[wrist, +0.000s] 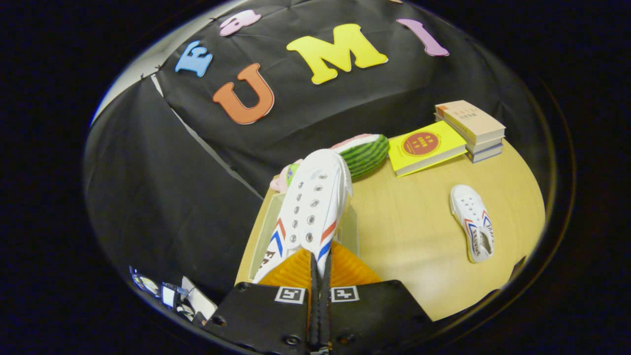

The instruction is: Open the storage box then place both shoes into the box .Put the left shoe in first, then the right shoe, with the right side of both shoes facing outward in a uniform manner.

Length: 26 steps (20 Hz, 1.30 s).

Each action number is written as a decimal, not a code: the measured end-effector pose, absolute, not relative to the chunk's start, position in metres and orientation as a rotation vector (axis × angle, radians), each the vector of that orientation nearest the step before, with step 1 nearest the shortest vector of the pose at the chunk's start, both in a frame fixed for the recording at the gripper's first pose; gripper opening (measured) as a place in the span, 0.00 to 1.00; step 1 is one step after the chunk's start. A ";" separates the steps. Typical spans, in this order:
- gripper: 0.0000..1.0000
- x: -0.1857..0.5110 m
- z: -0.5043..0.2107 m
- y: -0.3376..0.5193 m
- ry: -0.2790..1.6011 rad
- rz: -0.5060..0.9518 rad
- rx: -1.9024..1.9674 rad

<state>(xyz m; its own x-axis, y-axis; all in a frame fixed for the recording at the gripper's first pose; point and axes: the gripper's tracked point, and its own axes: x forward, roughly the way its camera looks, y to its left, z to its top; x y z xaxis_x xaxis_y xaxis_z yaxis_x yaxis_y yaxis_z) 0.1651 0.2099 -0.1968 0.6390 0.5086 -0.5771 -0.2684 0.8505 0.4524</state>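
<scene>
Gripper [320, 264] fingers nearly pressed together, pinching the heel rim of 1 white shoe [310, 207], toe pointing away, held aloft over the clear storage box [263, 224] at the table's [419, 246] left edge. Box apparently open, its walls visible on either side of the hanging shoe; lid not distinguishable. Second shoe [473, 229] lying on bare table near the right edge, well apart from the box, opening toward the near edge. Toward the far edge: a watermelon-patterned object [365, 155] just beyond the box, a yellow book [426, 147] beside it, a stack of books [471, 129] near the far right corner.

Likely step: lowering shoe 1 into the box. Unable to confirm from here that this is the left shoe.

Risks from this point:
- Thin pinch on a soft rim, so possible slipping or swinging, then landing crooked or on the box wall.
- Toe catching the far wall and tipping or shoving the light box toward the table's left edge.
- Wrong side facing outward if released without rotating.
- Poor placement leaving too little room for shoe 2.
</scene>
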 end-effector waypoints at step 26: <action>0.99 0.198 -0.247 0.247 0.688 0.442 0.032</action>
